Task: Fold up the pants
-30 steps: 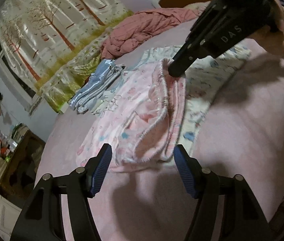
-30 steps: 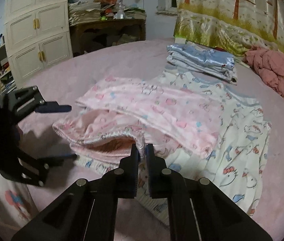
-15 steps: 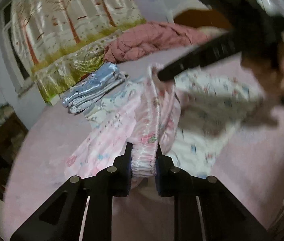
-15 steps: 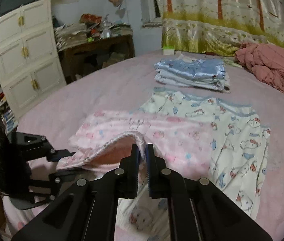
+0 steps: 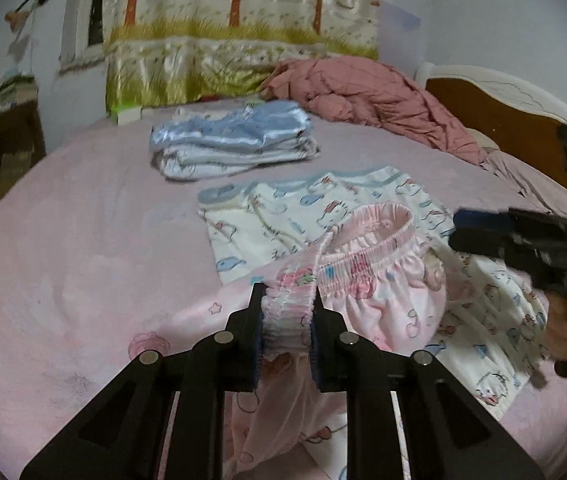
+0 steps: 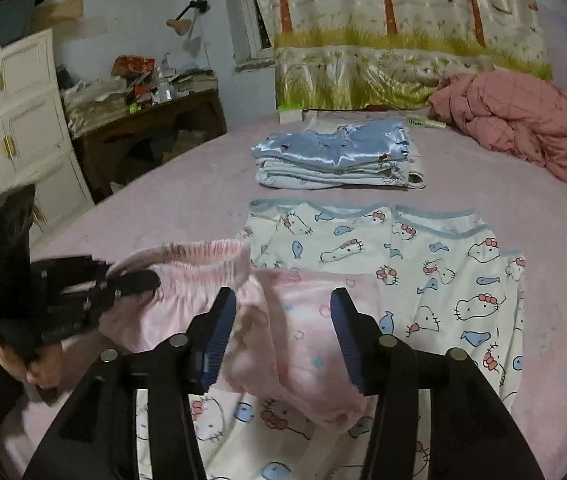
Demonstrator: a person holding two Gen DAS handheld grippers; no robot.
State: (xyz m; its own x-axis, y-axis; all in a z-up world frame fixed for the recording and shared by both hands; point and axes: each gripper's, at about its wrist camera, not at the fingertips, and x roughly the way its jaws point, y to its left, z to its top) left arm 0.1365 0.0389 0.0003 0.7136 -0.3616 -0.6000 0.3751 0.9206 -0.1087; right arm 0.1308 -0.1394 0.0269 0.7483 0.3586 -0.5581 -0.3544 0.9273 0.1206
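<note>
The pink printed pants lie partly lifted on the pink bed, over white cat-print pants. My left gripper is shut on the pink elastic waistband and holds it raised. In the right wrist view the pink pants lie folded over below my right gripper, which is open with nothing between its fingers. The left gripper also shows in the right wrist view, clamped on the waistband. The right gripper shows at the right of the left wrist view.
A folded stack of blue satin clothes sits further back on the bed. A rumpled pink quilt lies at the far right. A tree-print curtain, a cluttered wooden desk and a white cabinet stand beyond.
My left gripper closed on the waistband and carried it up and over. My right gripper, shut on the waistband before, has let go and opened.
</note>
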